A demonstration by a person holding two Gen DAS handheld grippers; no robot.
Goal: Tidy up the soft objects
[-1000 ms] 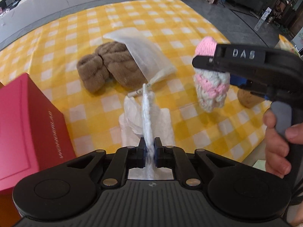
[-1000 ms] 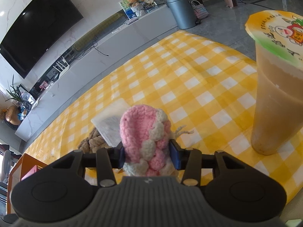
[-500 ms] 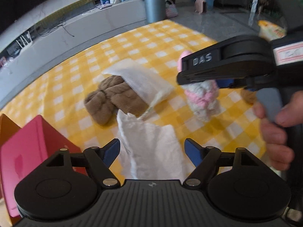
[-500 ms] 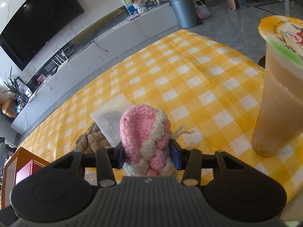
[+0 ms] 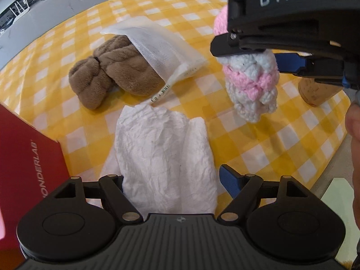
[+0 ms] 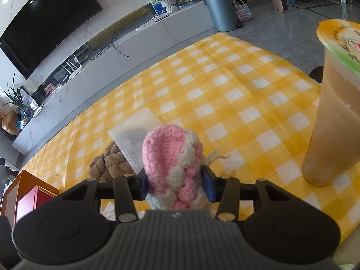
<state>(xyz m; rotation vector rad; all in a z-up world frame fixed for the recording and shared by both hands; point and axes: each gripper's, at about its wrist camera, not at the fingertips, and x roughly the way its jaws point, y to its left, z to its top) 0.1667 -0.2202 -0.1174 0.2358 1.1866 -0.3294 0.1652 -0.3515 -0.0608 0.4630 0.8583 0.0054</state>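
A crumpled white tissue (image 5: 164, 153) lies flat on the yellow checked tablecloth (image 5: 281, 139). My left gripper (image 5: 173, 175) hangs over its near end with the jaws opening wide. The tissue lies between them, and the blue pad (image 5: 227, 177) stands clear of it. My right gripper (image 6: 176, 184) is shut on a pink and white knitted piece (image 6: 171, 150). In the left wrist view that piece (image 5: 252, 90) hangs from the right gripper (image 5: 281, 22) above the cloth. A brown plush (image 5: 112, 74) lies behind the tissue, partly under a white mesh pouch (image 5: 162, 47).
A red box (image 5: 24, 157) stands close at the left. A tall cup of brown drink (image 6: 333, 121) with a printed lid stands at the table's right edge. A person's hand (image 5: 353, 123) holds the right gripper's handle. Bare checked cloth stretches behind the plush.
The left gripper let go of the white tissue and its jaws swung wide. The tissue now lies spread on the cloth, and the left gripper has sunk closer. The right gripper kept still.
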